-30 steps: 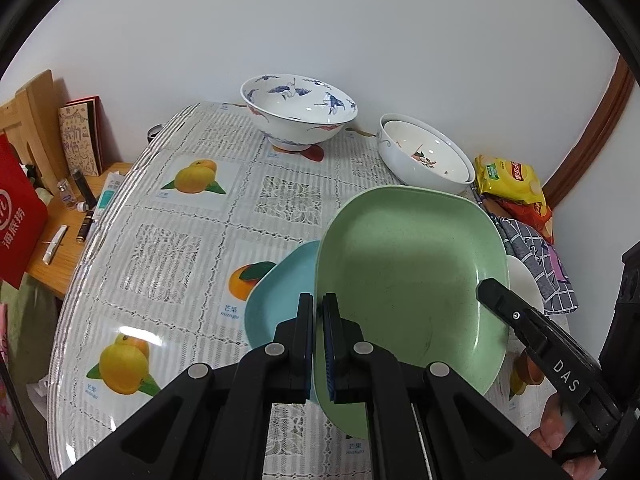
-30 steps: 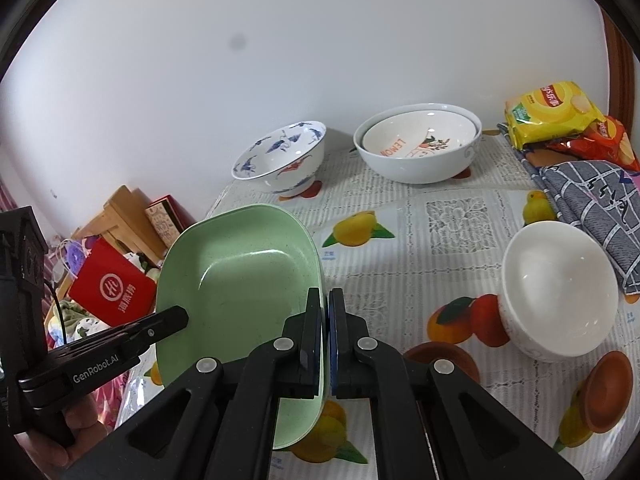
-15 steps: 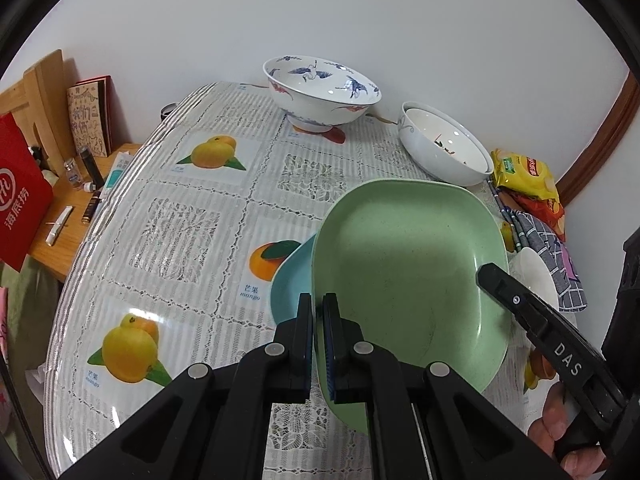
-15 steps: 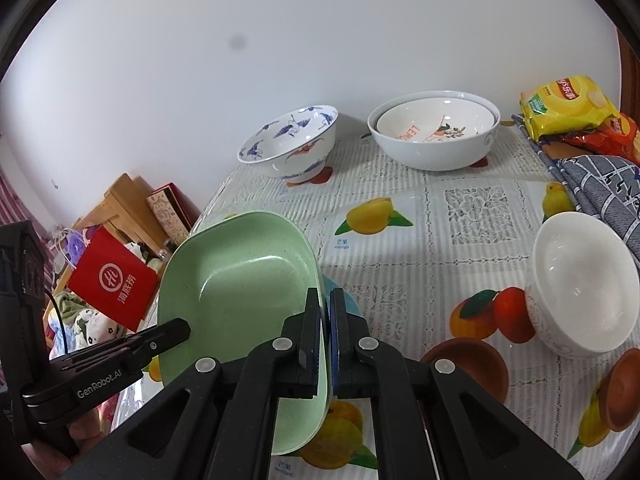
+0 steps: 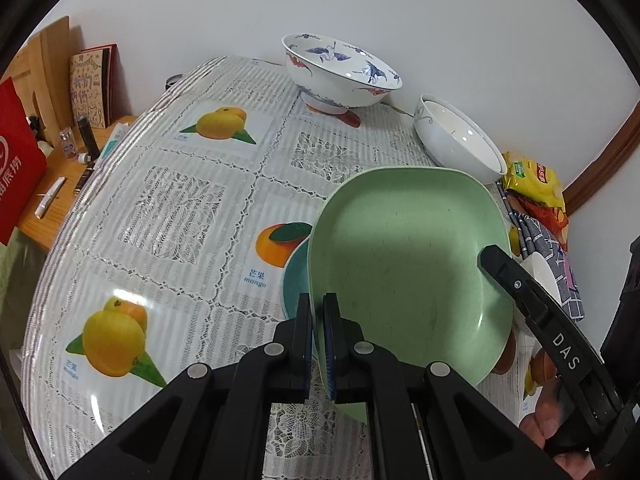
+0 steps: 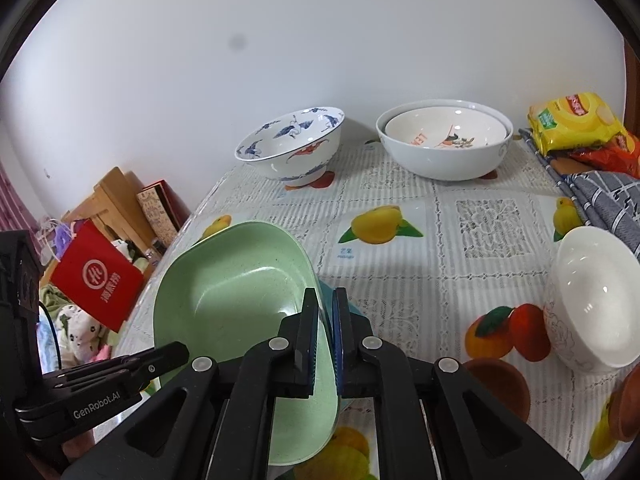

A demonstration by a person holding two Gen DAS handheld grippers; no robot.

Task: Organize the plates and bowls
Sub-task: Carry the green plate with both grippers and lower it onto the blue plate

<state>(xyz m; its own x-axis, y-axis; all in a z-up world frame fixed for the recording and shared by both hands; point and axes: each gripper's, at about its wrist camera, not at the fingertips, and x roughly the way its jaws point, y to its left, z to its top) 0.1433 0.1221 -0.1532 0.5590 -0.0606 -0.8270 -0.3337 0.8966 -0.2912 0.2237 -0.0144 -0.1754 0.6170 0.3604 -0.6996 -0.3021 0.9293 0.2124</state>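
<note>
Now the green plate hangs just above the teal plate on the table, its opposite rims clamped by the left hand-held gripper and the right hand-held gripper. Lower it level and centred, then release both sides together. The white bowl nests a smaller one; the crane-patterned bowl looks empty.

Left gripper angled down, jaws clamped tight on a rim. Right gripper angled down too, jaws nearly closed on the opposite rim.
</note>
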